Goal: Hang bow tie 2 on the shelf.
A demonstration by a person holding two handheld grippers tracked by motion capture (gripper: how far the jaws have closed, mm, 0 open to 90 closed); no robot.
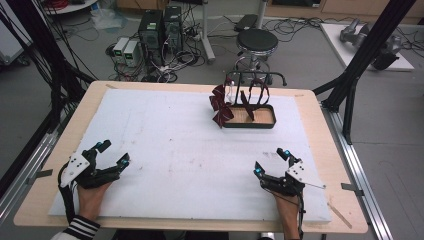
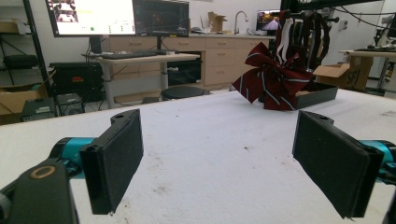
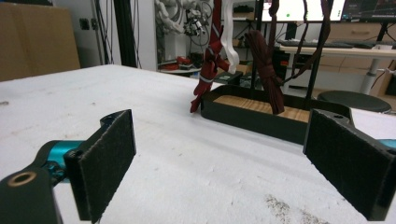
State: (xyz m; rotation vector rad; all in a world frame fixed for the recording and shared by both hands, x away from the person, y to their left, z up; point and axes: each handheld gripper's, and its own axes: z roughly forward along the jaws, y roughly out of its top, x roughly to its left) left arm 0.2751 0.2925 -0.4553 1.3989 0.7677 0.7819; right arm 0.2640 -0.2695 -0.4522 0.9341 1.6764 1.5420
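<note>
On the desk: a white foam sheet (image 1: 165, 150) covers most of the top, and both hands rest at its near edge, one claw in each.
Left claw (image 1: 112, 154): jaws spread wide, nothing between them, pointing across the sheet toward the far right.
Right claw (image 1: 271, 161): also wide and empty, aimed up the sheet at the tray.
Thing in hand: a dark red striped bow (image 1: 220, 106) leans against the left end of a black tray (image 1: 250, 122), well apart from both claws; in the left gripper view the bow (image 2: 275, 81) sits at the tray's near corner.
Around it: a black rack (image 1: 255, 80) stands over the tray with dark ribbons (image 3: 266, 65) and a white strip (image 3: 229, 32) hanging from it, close beside the bow.
Step, as I judge it: the reach has not begun, and the bow looks like the nearest piece to go for.
Doing it well: come in low over the foam from the open left side, keep the jaws wide until they straddle the knot, and close on the knot, not on a loose loop.
Risk: a high approach could snag the hanging ribbons or nudge the tray.
</note>
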